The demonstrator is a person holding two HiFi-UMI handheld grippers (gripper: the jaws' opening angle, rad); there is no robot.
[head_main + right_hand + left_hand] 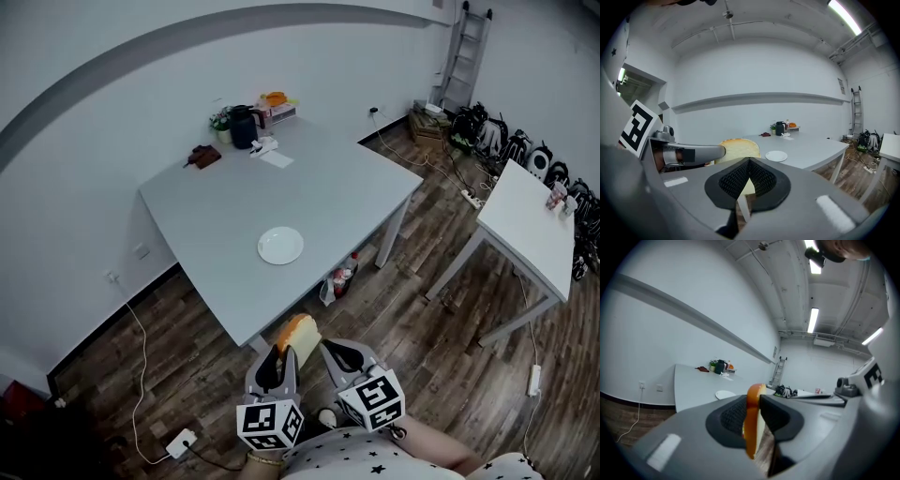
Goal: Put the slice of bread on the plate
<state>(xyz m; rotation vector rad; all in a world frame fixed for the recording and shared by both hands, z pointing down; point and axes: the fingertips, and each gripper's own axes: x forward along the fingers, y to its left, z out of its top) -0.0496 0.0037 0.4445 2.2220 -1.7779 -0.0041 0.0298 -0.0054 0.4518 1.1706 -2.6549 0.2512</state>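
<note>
A slice of bread [297, 334] with an orange-brown crust stands on edge between the jaws of my left gripper [278, 357], which is shut on it. The slice hangs over the wooden floor, just short of the near corner of the grey table [216, 216]. In the left gripper view the slice [752, 427] fills the gap between the dark pads. A small round white plate [280, 246] lies on the table's near part, also seen from the left gripper [724, 394] and from the right gripper [776, 156]. My right gripper [339, 355] is beside the left, its tips together with nothing in them.
At the table's far end stand a dark jug [244, 127], a small plant, a brown object [202, 156] and papers. Bottles [342, 277] sit under the table. A second white table [530, 220] is at the right. Cables and a power strip [181, 442] lie on the floor.
</note>
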